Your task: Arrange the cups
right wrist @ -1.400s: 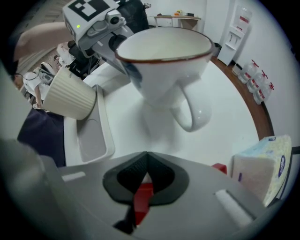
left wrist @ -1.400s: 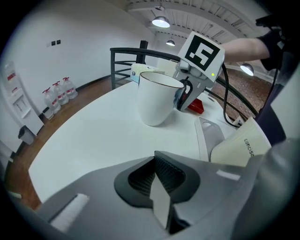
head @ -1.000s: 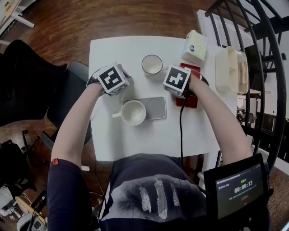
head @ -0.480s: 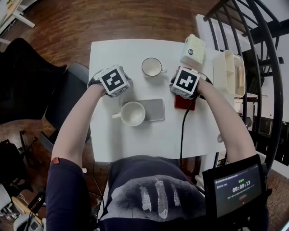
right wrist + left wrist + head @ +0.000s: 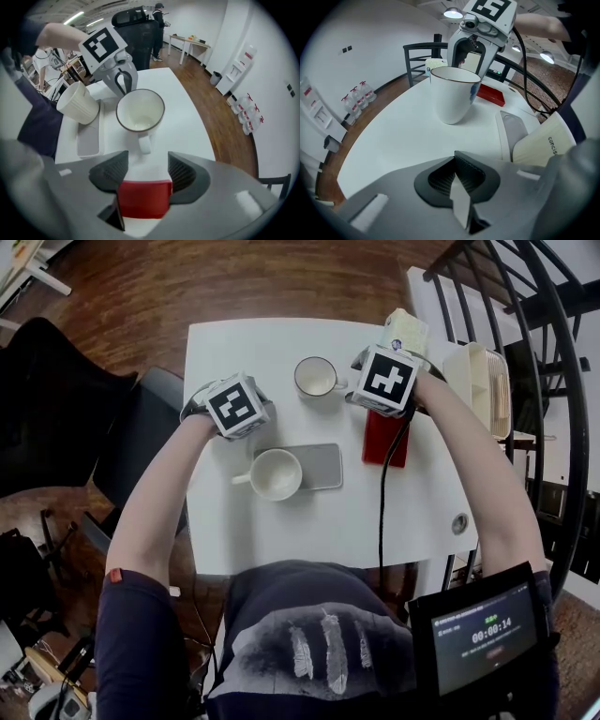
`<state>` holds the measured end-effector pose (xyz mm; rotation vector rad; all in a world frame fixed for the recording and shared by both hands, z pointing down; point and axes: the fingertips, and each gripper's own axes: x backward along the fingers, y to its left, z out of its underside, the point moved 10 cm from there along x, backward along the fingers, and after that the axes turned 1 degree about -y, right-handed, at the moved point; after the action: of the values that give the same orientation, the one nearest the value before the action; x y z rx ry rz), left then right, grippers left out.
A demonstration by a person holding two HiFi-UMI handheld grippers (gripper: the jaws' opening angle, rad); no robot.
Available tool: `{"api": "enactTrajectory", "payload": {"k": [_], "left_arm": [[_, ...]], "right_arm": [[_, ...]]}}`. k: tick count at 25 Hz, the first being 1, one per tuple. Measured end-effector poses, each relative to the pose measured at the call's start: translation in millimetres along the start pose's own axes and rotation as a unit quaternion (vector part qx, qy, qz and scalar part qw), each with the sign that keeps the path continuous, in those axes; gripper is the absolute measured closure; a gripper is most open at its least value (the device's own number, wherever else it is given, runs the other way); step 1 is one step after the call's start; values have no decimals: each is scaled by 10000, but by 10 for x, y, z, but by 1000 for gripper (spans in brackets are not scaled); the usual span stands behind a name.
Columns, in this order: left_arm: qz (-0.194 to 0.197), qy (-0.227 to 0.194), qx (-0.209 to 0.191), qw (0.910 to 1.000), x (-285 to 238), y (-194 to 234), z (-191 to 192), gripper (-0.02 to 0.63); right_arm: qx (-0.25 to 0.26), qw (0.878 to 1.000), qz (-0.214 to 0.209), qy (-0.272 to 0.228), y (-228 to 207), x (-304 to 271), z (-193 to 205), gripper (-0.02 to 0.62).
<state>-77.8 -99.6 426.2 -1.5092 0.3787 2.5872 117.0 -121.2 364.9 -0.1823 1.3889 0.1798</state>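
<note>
A white cup with a dark rim (image 5: pixel 316 377) stands upright near the table's far edge, its handle (image 5: pixel 144 143) pointing at my right gripper (image 5: pixel 147 171). That gripper points down beside the cup. Its jaws have just been opening and stand open, with nothing between the pads. A cream ribbed cup (image 5: pixel 275 474) stands at the left end of a grey tray (image 5: pixel 323 465), handle to the left. My left gripper (image 5: pixel 456 165) is shut and empty, aimed at the dark-rimmed cup (image 5: pixel 453 93) from the left. In the head view the marker cubes (image 5: pixel 234 404) hide both pairs of jaws.
A flat red thing (image 5: pixel 385 438) lies on the white table (image 5: pixel 281 531) under the right gripper and shows through its jaws. A tissue box (image 5: pixel 405 332) stands at the far right, with a white rack (image 5: pixel 487 381) beyond the table edge. A cable (image 5: pixel 382 512) trails back from the right gripper.
My right gripper has moved up and toward the table's far side, nearer the dark-rimmed cup, uncovering most of the red thing. The left gripper and both cups have stayed put.
</note>
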Motion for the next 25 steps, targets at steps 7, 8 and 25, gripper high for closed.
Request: {"api": "enactTrajectory", "payload": {"k": [7,8,25], "left_arm": [[-288,129,-56,9995,1,6,79,591],[-294,119,-42,9995,0,8,82,591],[-66,189,-127,9997,-7,-4,30,592]], "right_arm": [[173,9998,110,-20,84,-218,-205,325],[157,9998,126,-6,73,-241,-206,325],[493,9968,524,-340,64,-224,-227,526]]}}
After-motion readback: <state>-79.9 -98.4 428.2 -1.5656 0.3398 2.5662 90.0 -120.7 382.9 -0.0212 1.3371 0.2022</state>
